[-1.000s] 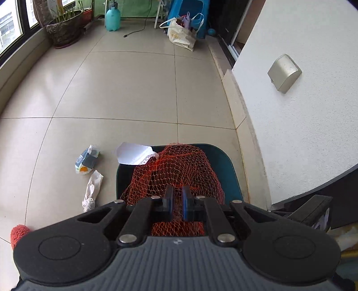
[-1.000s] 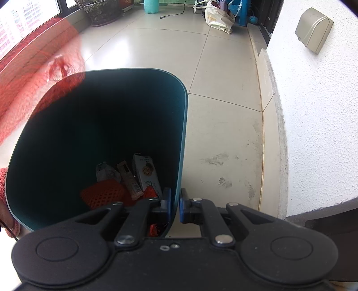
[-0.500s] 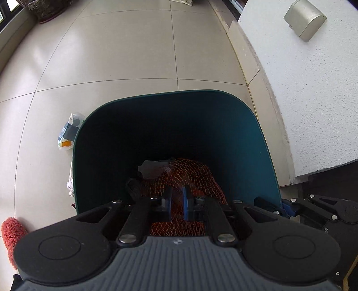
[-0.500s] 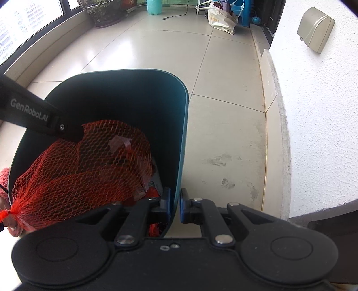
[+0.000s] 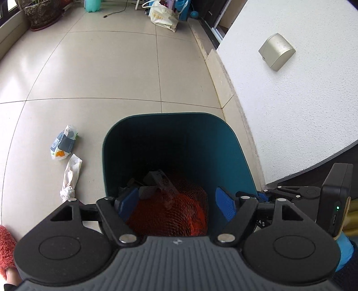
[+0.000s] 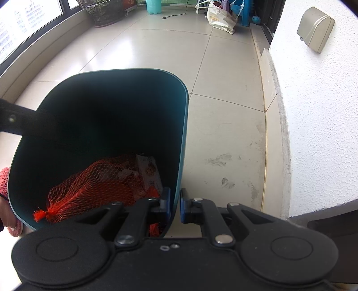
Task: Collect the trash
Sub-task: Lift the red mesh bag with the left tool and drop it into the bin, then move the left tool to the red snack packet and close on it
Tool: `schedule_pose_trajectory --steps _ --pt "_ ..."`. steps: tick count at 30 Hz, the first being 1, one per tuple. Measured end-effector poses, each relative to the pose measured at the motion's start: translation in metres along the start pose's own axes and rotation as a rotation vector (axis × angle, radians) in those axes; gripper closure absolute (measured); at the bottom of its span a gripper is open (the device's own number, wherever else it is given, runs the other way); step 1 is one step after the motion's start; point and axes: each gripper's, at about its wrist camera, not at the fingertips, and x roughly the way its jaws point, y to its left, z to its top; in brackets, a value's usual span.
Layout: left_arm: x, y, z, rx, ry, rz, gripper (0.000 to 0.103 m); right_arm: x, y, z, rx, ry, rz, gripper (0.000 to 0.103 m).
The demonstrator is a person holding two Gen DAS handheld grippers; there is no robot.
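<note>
Down inside the dark teal plastic waste bin lies the orange-red mesh net bag, bunched on top of other rubbish, among it a small printed cardboard carton that leans against the bin's inner wall. The left tongs hang over the bin's mouth with their blue pads spread wide and opening; the net bag shows between them lower down, but neither pad presses on it. In the right wrist view the bag's knotted end points toward the near rim, and a black finger of the left tongs reaches in from the left edge. The right tongs are pressed together on the bin's near right wall, one blue pad inside and one outside the thin rim, so they are pinching the bin itself. On the pale tiled floor just left of the bin lie a crumpled white and blue plastic wrapper and, nearer, a twisted white paper tissue, close together and both outside the bin. A white rough-plastered wall stands to the right, with a beige box-shaped cover mounted on it. At the far end of the floor sit a cream shopping bag and a potted plant.
</note>
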Motion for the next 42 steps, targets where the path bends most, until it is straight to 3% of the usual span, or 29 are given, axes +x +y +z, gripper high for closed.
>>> schedule_pose_trajectory --steps 4,9,13,20,31,36,42 --pt "-0.025 0.036 -0.006 -0.035 -0.066 0.08 0.023 0.001 0.002 0.0 -0.004 0.002 -0.007 0.096" --pt "-0.023 0.086 -0.011 -0.112 -0.05 0.181 0.023 0.0 0.001 0.001 0.005 0.002 -0.005 0.096" --pt "0.004 0.117 -0.02 -0.101 -0.008 0.293 0.023 0.0 0.001 0.001 0.007 0.004 -0.008 0.096" --pt "0.078 0.163 -0.046 -0.091 0.112 0.377 0.023 0.0 0.004 0.002 -0.01 0.008 -0.018 0.096" --pt "0.192 0.208 -0.078 -0.125 0.265 0.397 0.023 0.004 0.006 0.004 -0.023 0.026 -0.02 0.096" --pt "0.23 0.224 -0.083 -0.171 0.335 0.419 0.023 0.01 0.009 0.004 -0.039 0.048 -0.025 0.095" --pt "0.248 0.235 -0.084 -0.225 0.354 0.443 0.024 0.016 0.011 0.004 -0.053 0.065 -0.028 0.095"
